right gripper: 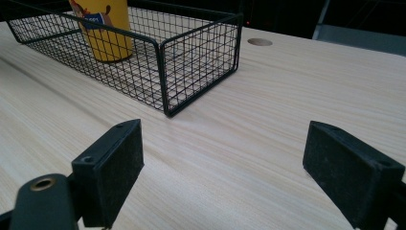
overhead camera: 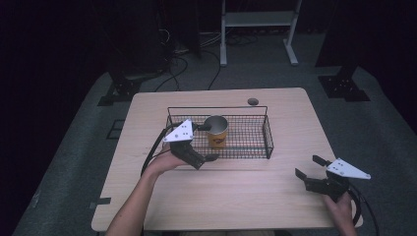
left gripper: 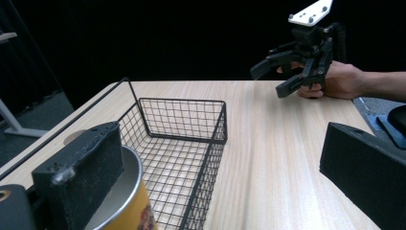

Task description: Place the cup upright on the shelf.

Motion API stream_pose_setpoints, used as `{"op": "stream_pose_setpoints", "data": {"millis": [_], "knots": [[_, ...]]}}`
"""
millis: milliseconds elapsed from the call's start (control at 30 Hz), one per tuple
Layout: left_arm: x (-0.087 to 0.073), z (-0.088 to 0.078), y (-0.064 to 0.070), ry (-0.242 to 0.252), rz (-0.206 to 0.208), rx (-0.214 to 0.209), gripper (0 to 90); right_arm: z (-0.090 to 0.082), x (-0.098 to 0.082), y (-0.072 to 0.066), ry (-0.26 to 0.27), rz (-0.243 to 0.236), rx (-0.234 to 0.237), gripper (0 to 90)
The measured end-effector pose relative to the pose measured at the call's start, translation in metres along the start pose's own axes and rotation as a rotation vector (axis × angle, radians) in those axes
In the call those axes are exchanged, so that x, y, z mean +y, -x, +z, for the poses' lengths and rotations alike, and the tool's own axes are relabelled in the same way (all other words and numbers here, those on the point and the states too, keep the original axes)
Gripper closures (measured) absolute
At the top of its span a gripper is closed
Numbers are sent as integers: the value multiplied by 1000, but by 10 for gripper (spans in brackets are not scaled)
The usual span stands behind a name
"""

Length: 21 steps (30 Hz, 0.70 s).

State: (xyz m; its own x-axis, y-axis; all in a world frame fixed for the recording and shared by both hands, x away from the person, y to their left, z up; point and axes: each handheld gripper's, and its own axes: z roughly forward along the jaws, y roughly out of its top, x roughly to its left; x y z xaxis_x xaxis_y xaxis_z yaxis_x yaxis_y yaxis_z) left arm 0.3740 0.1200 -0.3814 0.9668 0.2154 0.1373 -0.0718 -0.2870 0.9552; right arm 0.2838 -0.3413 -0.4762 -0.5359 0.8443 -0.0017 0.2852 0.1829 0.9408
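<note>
Yellow cup (overhead camera: 217,132) upright inside wire basket (overhead camera: 255,147) toward far edge of surface (overhead camera: 236,196). Left gripper (overhead camera: 207,142) spread wide astride the cup's rim. Right gripper (overhead camera: 307,167) spread, empty, near right edge.

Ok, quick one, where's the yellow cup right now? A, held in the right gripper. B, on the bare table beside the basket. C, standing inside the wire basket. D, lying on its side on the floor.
C: the yellow cup stands upright inside the wire basket, near its left end, with the left gripper open around it.
</note>
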Motion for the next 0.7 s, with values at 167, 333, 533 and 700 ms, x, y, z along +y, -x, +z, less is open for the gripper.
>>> {"op": "stream_pose_setpoints", "data": {"millis": [167, 333, 533, 700], "knots": [[-2, -2, 3, -1, -2, -1, 5, 0, 0, 0, -1, -1, 0, 128], [-6, -3, 8, -12, 0, 1, 5, 0, 0, 0, -2, -1, -1, 128], [-11, -5, 13, -3, -6, -1, 5, 0, 0, 0, -4, -3, 0, 128], [-14, -6, 16, -10, -14, -9, 5, 0, 0, 0, -4, -3, 1, 128]]}}
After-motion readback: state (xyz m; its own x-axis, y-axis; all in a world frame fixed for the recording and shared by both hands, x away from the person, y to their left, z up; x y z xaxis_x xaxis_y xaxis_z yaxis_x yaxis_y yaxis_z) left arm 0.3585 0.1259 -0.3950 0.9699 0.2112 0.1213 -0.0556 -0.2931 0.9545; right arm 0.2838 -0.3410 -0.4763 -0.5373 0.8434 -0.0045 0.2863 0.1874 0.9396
